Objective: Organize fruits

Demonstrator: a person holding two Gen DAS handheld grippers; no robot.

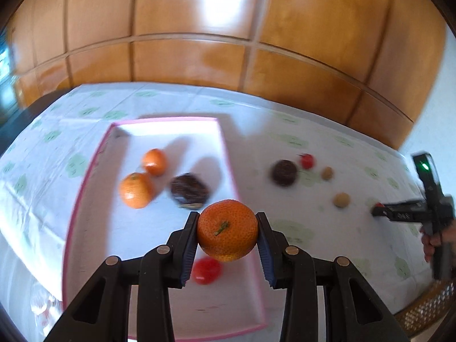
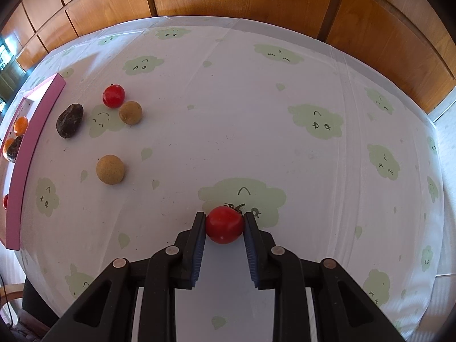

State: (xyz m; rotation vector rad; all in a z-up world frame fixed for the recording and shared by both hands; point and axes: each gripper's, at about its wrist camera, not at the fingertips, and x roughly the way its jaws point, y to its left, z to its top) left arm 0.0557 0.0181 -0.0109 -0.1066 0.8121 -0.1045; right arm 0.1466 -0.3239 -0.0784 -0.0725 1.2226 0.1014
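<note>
My left gripper (image 1: 227, 229) is shut on an orange mandarin (image 1: 227, 230) and holds it above the pink-rimmed white tray (image 1: 85, 182). In the tray lie two mandarins (image 1: 136, 190), a dark fruit (image 1: 189, 191) and a red tomato (image 1: 206, 270). My right gripper (image 2: 224, 223) is shut on a red tomato (image 2: 224, 224) that rests on the tablecloth. It also shows far right in the left wrist view (image 1: 382, 211). On the cloth lie a dark fruit (image 2: 69, 119), a red tomato (image 2: 113, 95) and two tan round fruits (image 2: 110, 169).
The table (image 2: 256, 114) has a white cloth with green cloud prints. Wooden panelling (image 1: 228, 42) stands behind it. The tray's pink wall (image 2: 37, 131) is at the left in the right wrist view. A person's hand (image 1: 436, 242) holds the right gripper.
</note>
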